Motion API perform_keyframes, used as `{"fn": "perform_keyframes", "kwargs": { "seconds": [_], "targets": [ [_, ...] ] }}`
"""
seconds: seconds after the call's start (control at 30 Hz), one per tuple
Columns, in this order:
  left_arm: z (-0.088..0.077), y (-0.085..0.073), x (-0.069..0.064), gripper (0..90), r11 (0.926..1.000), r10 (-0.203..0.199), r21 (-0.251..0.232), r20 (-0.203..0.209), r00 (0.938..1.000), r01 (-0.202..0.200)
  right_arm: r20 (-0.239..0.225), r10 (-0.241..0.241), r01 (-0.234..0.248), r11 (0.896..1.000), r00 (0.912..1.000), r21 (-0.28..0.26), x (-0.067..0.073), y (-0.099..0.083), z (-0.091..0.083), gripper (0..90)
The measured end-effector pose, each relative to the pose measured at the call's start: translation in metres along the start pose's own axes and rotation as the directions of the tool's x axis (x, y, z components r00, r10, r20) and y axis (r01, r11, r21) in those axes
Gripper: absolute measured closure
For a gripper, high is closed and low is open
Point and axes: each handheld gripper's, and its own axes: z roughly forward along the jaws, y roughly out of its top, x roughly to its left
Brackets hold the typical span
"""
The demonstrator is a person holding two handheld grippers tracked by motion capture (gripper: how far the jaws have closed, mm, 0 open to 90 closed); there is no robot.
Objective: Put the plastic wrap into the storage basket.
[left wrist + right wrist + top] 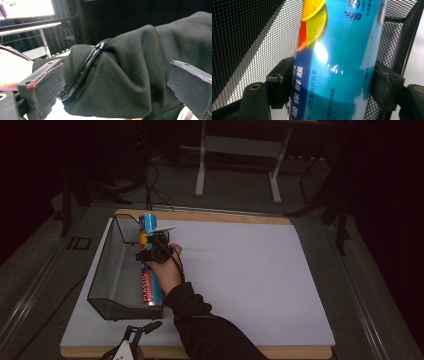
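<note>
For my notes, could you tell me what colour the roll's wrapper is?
Mostly bright blue with citrus slices printed on the roll; right gripper view.

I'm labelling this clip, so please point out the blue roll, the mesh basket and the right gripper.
blue roll [150, 287], high view, red-lettered lower label.
mesh basket [102, 282], high view, left mesh wall.
right gripper [332, 87], right gripper view, midway between its jaws, which flank the roll.

Wooden table [210, 216], white sheet [240, 275], mesh basket [107, 280]
</note>
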Motion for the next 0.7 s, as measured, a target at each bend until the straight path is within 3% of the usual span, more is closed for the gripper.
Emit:
{"fn": "perform_keyframes", "kwargs": {
  "seconds": [0.2, 0.47, 0.5, 0.53, 0.7],
  "targets": [
    [0.0, 0.0, 0.0, 2.8, 1.0, -0.001, 0.002, 0.003, 1.0, 0.001, -0.01, -0.025, 0.025, 1.0, 0.9996, 0.003, -0.002, 0.001, -0.004, 25.2],
    [0.001, 0.0, 0.0, 2.8, 1.0, -0.003, 0.002, 0.0, 1.0, 0.003, -0.045, -0.066, 0.063, 0.996, 0.9968, -0.057, -0.003, 0.007, -0.025, 18.0],
    [0.001, 0.0, 0.0, 2.8, 1.0, -0.003, 0.003, -0.002, 1.0, 0.003, -0.055, -0.08, 0.077, 0.995, 0.9953, -0.066, -0.002, 0.007, -0.029, 15.8],
    [0.001, 0.0, 0.0, 2.8, 1.0, -0.005, 0.006, -0.001, 1.0, 0.005, -0.057, -0.143, 0.138, 0.986, 0.988, -0.092, -0.003, 0.007, -0.037, 13.8],
    [0.002, 0.0, 0.0, 2.8, 1.0, -0.006, 0.007, -0.001, 1.0, 0.006, -0.096, -0.22, 0.208, 0.971, 0.9708, -0.118, -0.008, 0.003, -0.058, 13.3]
  ]
}}
